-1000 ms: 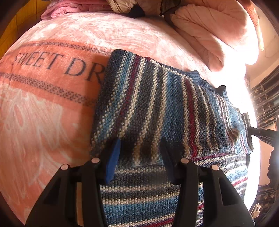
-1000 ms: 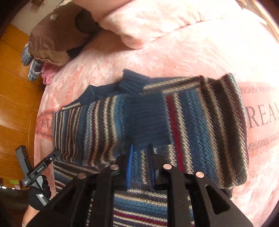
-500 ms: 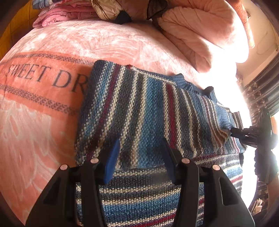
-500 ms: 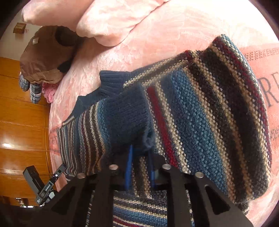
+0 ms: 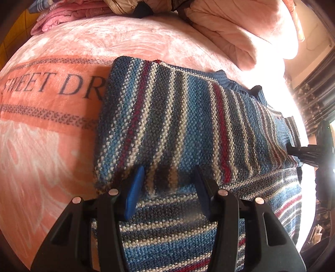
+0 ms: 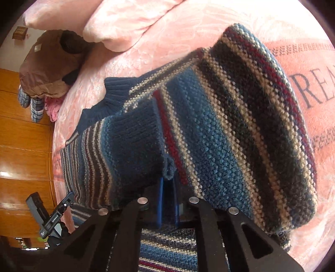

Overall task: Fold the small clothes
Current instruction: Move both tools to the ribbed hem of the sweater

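Observation:
A blue, red and cream striped knit sweater (image 5: 178, 125) lies partly folded on the pink bedspread (image 5: 52, 157). My left gripper (image 5: 168, 173) hangs open just above the sweater's folded edge, nothing between its blue pads (image 5: 134, 192). My right gripper (image 6: 168, 184) is shut on the dark blue ribbed sleeve cuff (image 6: 136, 142), holding it over the striped body (image 6: 230, 125). The right gripper (image 5: 309, 152) also shows at the sweater's right side in the left wrist view. In the right wrist view the left gripper (image 6: 52, 217) appears at the bottom left.
Pink pillows (image 5: 240, 31) and a pile of clothes (image 5: 62, 14) sit at the head of the bed. A brown stuffed toy (image 6: 48, 69) lies by the wooden wall (image 6: 21, 157). Curtains (image 5: 314, 100) hang at the right.
The right gripper, still shut on the cuff, has tilted and drawn closer to the sweater, with the sleeve bunching. The left gripper stayed open and shifted only slightly over the folded edge.

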`<move>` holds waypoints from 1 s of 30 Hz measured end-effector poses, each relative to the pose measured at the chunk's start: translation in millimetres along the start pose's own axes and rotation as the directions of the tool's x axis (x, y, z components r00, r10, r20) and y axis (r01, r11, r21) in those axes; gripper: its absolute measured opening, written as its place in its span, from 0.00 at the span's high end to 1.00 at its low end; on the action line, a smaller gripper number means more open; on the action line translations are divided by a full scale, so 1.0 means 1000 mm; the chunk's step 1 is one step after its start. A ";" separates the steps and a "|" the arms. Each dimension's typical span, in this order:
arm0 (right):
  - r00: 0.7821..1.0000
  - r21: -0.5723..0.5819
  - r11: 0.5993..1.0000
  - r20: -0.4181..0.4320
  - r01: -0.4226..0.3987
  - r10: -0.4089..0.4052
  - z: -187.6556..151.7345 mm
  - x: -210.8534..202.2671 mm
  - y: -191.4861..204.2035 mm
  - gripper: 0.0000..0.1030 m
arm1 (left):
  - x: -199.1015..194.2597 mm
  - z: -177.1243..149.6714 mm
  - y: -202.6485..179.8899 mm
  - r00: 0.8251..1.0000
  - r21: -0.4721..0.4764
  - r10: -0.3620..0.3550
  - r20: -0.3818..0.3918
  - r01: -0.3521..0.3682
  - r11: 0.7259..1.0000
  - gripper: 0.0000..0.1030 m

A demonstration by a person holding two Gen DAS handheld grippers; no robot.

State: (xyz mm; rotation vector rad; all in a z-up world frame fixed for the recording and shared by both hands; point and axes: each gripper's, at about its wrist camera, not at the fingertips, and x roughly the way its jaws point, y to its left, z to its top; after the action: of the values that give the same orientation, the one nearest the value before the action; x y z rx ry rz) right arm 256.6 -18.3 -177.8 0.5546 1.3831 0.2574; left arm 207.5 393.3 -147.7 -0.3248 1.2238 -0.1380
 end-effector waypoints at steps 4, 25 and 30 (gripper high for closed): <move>1.000 -0.016 1.000 0.023 0.003 -0.003 -0.005 -0.012 0.001 0.87 | -0.007 -0.001 -0.003 0.999 -0.021 0.032 -0.001 -0.032 0.999 0.53; 0.979 -0.141 0.969 0.016 0.202 -0.202 -0.251 -0.148 -0.028 0.44 | -0.125 -0.237 -0.007 0.901 -0.160 0.128 -0.414 -0.211 0.964 0.29; 0.969 -0.094 0.967 -0.057 0.235 -0.241 -0.289 -0.134 -0.047 0.43 | -0.130 -0.253 0.000 0.905 -0.205 0.141 -0.401 -0.239 0.949 0.29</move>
State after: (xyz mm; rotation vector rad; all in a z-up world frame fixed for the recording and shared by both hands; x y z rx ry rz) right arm -56.1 -59.3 -112.0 0.3057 1.4826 0.1421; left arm -74.5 386.2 -106.8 -0.4066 1.6604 0.1334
